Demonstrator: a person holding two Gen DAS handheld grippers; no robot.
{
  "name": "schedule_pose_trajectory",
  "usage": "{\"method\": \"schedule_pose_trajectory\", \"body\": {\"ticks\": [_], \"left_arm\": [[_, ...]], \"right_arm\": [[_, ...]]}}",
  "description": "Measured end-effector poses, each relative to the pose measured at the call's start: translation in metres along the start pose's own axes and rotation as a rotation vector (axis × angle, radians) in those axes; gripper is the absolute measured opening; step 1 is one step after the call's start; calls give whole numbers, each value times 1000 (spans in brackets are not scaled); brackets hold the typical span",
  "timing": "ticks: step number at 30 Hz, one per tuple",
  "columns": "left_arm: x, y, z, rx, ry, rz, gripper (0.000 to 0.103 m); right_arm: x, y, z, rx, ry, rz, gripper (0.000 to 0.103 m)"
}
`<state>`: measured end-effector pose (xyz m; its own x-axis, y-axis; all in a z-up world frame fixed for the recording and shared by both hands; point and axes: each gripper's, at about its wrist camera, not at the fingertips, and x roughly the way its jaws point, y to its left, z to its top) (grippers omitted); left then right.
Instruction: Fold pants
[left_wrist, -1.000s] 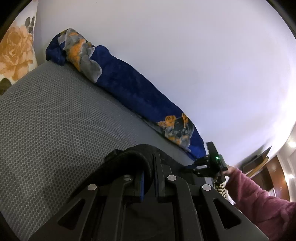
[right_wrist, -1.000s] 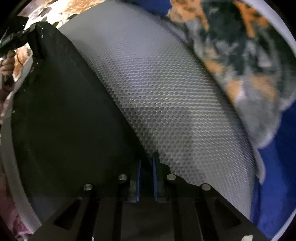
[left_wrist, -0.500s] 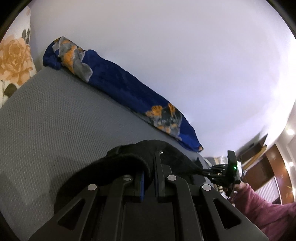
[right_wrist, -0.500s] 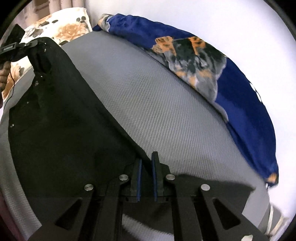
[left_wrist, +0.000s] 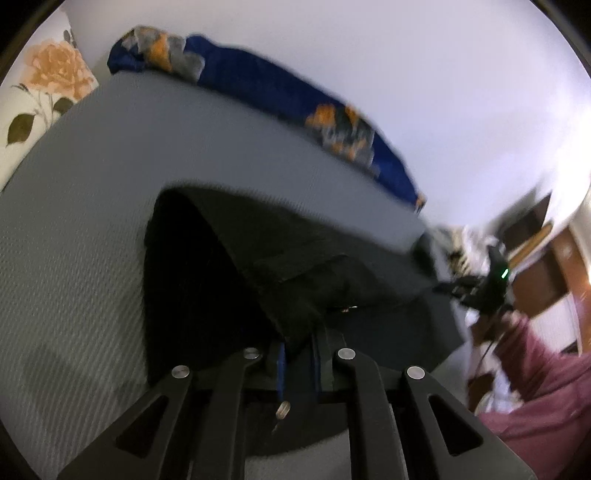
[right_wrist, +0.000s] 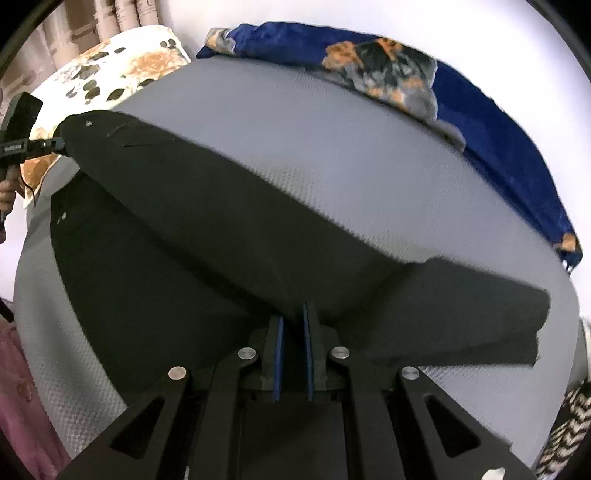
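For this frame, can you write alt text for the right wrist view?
The right claw grips black pants lifted over a grey mattress; the left claw holds their far end. A blue floral blanket lies behind.

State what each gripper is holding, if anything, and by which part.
Both hold the black pants. The left gripper pinches the waist end; the right gripper pinches an edge further down, near the legs.

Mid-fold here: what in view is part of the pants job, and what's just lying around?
In the job:
black pants
left gripper, shut on the pants
right gripper, shut on the pants
grey mattress as folding surface

Lying about:
blue floral blanket
floral pillow
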<state>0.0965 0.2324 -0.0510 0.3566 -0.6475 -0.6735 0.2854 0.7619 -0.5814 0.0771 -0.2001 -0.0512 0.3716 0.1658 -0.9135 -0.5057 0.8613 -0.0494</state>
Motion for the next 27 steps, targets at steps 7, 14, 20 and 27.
{"method": "schedule_pose_trajectory", "body": {"ticks": [7,14,20,27], "left_arm": [[19,-8,-28,106,125,131,11],[20,-7,-29,53,157,205,21],[0,-2,-32,-26,158,330,67],[-46,-7,-50,-296,3,165,67]], "right_arm": [[23,15,-30,15,63,38,8],[41,18,-30,27,88,29,8],[42,21,-28,8,89,11,8],[41,21,-31,11,67,17,8]]}}
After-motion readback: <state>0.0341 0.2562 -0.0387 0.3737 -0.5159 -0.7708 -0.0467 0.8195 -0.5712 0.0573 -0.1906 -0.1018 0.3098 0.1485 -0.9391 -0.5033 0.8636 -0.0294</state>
